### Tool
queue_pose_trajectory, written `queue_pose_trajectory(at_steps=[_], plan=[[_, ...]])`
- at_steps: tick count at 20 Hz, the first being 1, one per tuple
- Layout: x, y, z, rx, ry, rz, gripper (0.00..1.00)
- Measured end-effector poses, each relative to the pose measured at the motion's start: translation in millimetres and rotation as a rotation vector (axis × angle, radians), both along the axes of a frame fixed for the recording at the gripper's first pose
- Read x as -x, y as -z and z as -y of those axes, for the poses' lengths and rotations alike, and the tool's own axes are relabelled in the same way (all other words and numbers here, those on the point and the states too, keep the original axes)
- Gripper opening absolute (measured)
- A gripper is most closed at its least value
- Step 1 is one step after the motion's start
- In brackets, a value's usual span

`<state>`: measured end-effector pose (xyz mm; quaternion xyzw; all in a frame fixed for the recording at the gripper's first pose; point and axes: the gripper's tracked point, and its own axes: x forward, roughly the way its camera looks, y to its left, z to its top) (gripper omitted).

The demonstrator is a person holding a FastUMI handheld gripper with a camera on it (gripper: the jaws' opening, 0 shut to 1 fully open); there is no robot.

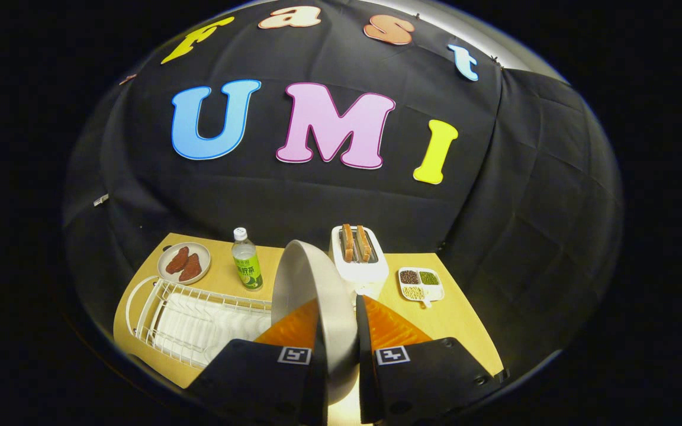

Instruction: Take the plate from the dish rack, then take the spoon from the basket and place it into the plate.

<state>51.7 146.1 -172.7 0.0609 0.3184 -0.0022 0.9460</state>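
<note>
Plate (311, 296) stood on edge between the two fingers of the gripper (338, 337), which were clamped on its rim, holding it above the wooden table (459, 319). Beside it, under the fingers, lay the white dish rack (193, 322). Beyond were a green-labelled bottle (246, 260), a dish of brown pieces (184, 263), a toaster with bread (357, 255) and a divided tray of beans (421, 283).

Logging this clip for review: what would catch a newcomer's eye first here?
The white plate, held on edge between the fingers of the hand-held gripper, above the wooden table. Beyond it stands a white toaster with two bread slices; the white dish rack lies beside the fingers.
</note>
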Motion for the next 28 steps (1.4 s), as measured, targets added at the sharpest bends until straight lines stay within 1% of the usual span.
queue_pose_trajectory(at_steps=[1, 2, 6, 11, 14, 16, 19, 23, 25, 28], plan=[[9, 5, 4, -0.019, -0.004, -0.01, 0.25], [19, 4, 9, -0.039, -0.007, -0.021, 0.23], [60, 24, 27, -0.132, -0.009, -0.089, 0.23], [121, 70, 43, -0.241, -0.002, -0.225, 0.23], [161, 96, 42, -0.338, 0.006, -0.306, 0.23], [185, 115, 46, -0.372, 0.009, -0.356, 0.23], [205, 145, 48, -0.407, 0.011, -0.403, 0.23], [223, 183, 41, -0.489, 0.014, -0.482, 0.23], [226, 201, 38, -0.532, 0.021, -0.513, 0.23], [226, 216, 25, -0.603, 0.002, -0.545, 0.23]])
